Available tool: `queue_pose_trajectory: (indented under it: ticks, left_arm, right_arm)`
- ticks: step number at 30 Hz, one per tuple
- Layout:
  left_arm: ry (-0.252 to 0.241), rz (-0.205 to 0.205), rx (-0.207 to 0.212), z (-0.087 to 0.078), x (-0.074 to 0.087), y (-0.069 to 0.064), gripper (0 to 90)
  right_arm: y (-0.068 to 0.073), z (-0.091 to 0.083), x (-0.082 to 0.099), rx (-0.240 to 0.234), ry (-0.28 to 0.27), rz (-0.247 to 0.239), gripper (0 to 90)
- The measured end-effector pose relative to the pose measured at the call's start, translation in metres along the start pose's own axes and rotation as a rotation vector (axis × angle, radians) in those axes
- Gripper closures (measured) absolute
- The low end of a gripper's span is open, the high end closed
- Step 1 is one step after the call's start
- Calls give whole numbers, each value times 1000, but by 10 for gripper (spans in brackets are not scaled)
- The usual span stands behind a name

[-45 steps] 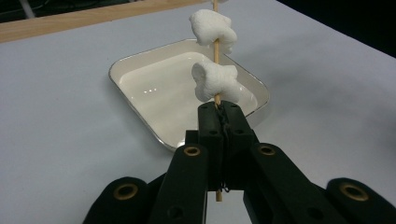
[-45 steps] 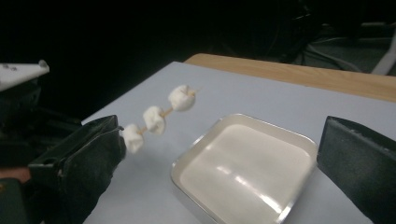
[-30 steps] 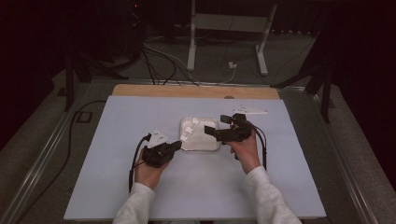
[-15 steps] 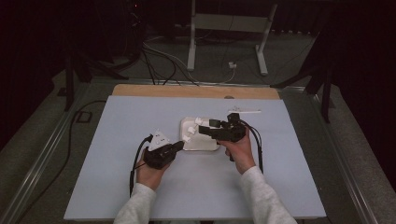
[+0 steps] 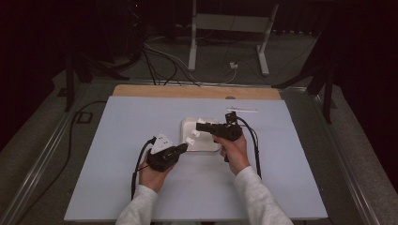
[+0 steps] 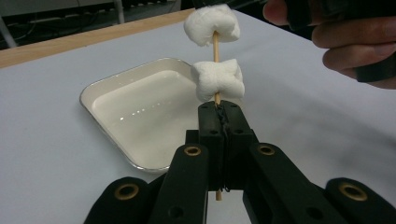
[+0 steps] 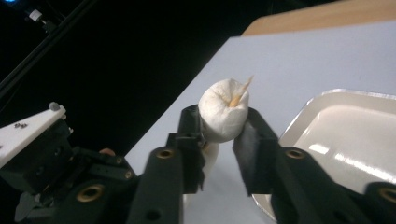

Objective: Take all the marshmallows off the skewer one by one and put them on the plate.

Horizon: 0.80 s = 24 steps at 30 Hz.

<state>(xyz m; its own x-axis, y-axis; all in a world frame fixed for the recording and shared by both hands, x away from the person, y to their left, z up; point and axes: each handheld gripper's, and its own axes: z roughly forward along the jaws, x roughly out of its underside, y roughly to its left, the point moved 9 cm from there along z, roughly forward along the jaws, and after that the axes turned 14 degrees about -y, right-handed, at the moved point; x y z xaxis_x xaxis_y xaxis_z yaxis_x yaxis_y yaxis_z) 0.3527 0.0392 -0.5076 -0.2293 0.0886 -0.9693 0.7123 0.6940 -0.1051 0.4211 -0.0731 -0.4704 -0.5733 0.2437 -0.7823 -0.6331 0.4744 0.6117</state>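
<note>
Pale blue tabletop (image 5: 117, 187), dark room behind. Left gripper (image 5: 182, 148) angled up at mid-surface, clamped on a wooden skewer (image 6: 216, 50) over the white tray (image 6: 100, 84). Right gripper (image 7: 224, 128) level, just closing on the top marshmallow (image 7: 223, 114), pads pressing it above the lower marshmallow (image 6: 217, 80).

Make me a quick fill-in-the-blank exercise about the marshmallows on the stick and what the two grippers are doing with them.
1. The left gripper clamps the wooden ____ upright.
2. The number of marshmallows threaded on it is ____.
3. The right gripper has just been closing, and its pads now squeeze the top marshmallow from ____ sides.
4. The white tray behind the lower marshmallow is ____.

Missing words: skewer; two; both; empty
</note>
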Motion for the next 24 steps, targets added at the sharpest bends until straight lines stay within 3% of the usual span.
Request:
queue_pose_trajectory:
  ticks: [5,24]
  left_arm:
    - [-3,-1,4,-2,1,2,900]
    - [13,62,15,-10,4,9,900]
  right_arm:
    - [2,0,-3,13,-23,10,782]
    - [1,-8,-15,44,-90,-7,792]
